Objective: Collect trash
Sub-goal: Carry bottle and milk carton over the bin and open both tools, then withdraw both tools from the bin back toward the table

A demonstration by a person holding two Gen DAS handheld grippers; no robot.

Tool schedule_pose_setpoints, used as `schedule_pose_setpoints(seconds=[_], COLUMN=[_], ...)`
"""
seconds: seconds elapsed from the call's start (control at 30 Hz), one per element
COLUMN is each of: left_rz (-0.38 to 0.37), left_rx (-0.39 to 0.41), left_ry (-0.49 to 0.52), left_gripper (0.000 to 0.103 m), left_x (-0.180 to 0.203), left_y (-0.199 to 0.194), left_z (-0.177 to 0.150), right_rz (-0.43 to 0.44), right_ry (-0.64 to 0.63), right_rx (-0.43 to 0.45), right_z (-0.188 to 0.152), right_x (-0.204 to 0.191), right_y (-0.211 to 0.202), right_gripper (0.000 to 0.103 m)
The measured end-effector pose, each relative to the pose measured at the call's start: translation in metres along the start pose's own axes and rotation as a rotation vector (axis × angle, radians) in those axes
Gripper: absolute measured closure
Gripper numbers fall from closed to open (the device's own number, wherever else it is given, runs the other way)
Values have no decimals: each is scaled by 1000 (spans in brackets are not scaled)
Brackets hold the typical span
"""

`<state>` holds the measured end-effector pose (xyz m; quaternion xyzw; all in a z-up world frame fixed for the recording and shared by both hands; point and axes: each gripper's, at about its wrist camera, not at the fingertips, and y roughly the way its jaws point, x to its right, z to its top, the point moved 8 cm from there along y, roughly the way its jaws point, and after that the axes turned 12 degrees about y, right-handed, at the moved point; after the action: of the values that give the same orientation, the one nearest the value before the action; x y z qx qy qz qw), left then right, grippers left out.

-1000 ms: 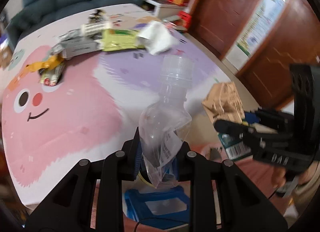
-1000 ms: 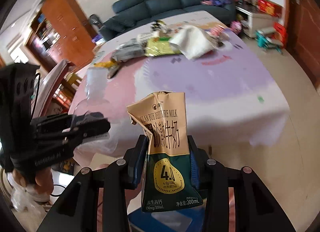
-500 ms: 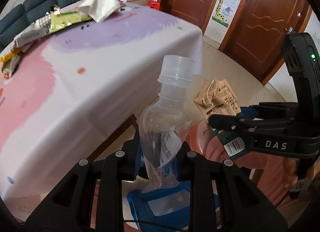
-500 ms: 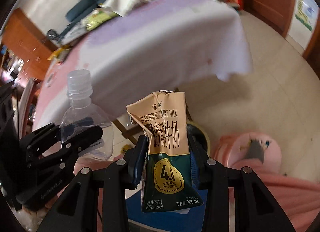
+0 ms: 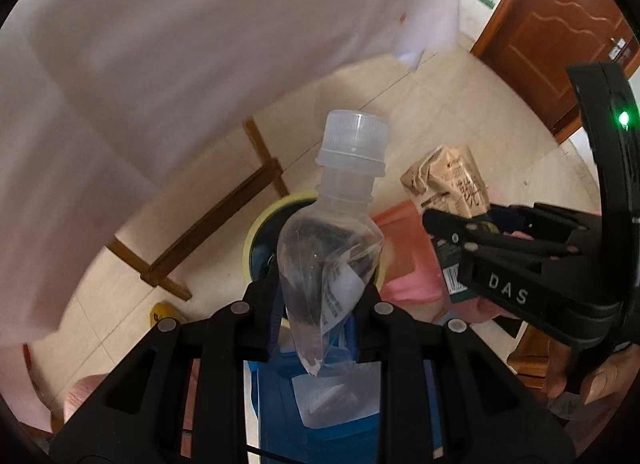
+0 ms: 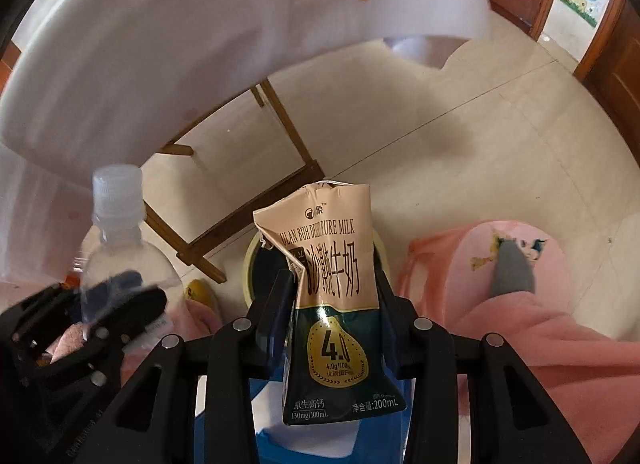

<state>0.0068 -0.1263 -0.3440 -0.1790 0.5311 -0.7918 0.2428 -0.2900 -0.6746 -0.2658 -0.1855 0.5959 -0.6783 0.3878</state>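
Observation:
My left gripper is shut on a crushed clear plastic bottle with a white cap, held upright. My right gripper is shut on a crumpled beige and dark green milk carton. Both are held low, over the floor beside the table. A yellow-rimmed bin sits on the floor just beyond the bottle; it also shows in the right wrist view behind the carton. The carton and right gripper show at right in the left wrist view. The bottle and left gripper show at left in the right wrist view.
The tablecloth hangs overhead, with wooden table legs beneath it. A pink stool stands on the tiled floor at right. A blue object lies under the grippers. Wooden doors are at far right.
Both grippers have dropped from above the table top to below its edge, still holding bottle and carton. The table's trash is out of sight; the floor and the yellow-rimmed bin have come into view.

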Motion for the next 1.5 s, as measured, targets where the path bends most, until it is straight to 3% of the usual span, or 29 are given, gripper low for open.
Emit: schedule_pose_setpoints(seconds=[0.33, 0.67, 0.73, 0.8, 0.83, 0.87, 0.9, 1.5], left_rz=[-21, 3, 1, -4, -10, -10, -4, 21], left_rx=[-56, -72, -73, -82, -88, -86, -78, -53], left_ry=[-57, -56, -67, -77, -80, -81, -80, -99], left_gripper=[81, 80, 77, 64, 43, 29, 28, 28], left_x=[-12, -19, -21, -24, -25, -26, -27, -32], left_y=[47, 58, 59, 61, 62, 62, 62, 44], left_z=[-5, 4, 5, 6, 7, 8, 10, 10], right_rz=[49, 81, 81, 84, 88, 95, 100, 100], right_ry=[57, 116, 114, 112, 111, 115, 118, 96], right_rx=[-76, -110, -116, -125, -126, -123, -115, -66], right_z=[8, 24, 25, 26, 26, 27, 29, 34], right_x=[-22, -12, -11, -9, -9, -10, -10, -14], right_y=[47, 71, 74, 80, 80, 80, 80, 68], right_gripper=[63, 62, 62, 54, 49, 36, 32, 32])
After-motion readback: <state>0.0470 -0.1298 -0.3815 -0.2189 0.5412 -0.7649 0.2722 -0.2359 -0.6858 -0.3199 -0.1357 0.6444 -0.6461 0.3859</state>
